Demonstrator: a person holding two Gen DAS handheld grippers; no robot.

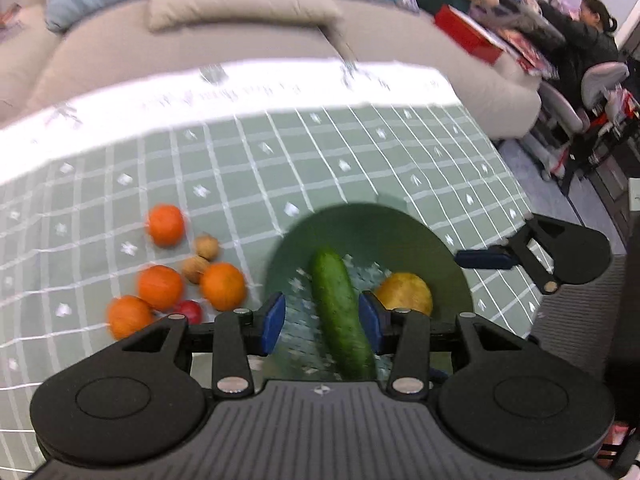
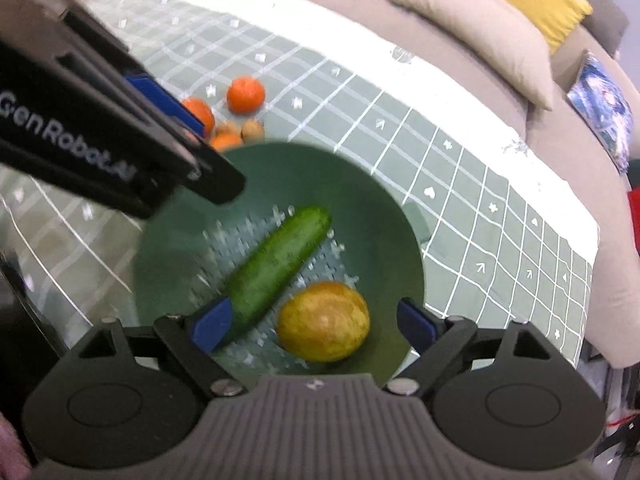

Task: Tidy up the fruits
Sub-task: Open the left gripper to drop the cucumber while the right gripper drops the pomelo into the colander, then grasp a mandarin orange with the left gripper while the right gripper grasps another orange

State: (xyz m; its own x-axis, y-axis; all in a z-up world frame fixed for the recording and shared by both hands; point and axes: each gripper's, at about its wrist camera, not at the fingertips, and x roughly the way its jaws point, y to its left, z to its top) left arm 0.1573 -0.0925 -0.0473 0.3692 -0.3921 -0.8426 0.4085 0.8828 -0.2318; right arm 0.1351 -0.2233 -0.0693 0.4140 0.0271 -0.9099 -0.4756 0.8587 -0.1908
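Note:
A green bowl with a perforated floor sits on the green checked tablecloth. A cucumber and a yellow citrus fruit lie in it. My left gripper hovers open above the cucumber, with a gap at the left pad. In the right wrist view my right gripper stands wide open over the yellow fruit, clear of it on both sides, beside the cucumber. Left of the bowl, several oranges, two walnuts and a small red fruit lie on the cloth.
A beige sofa with cushions runs behind the table's far edge. At the far right a person sits by a cluttered desk and chairs. My left gripper's arm crosses the right wrist view's upper left.

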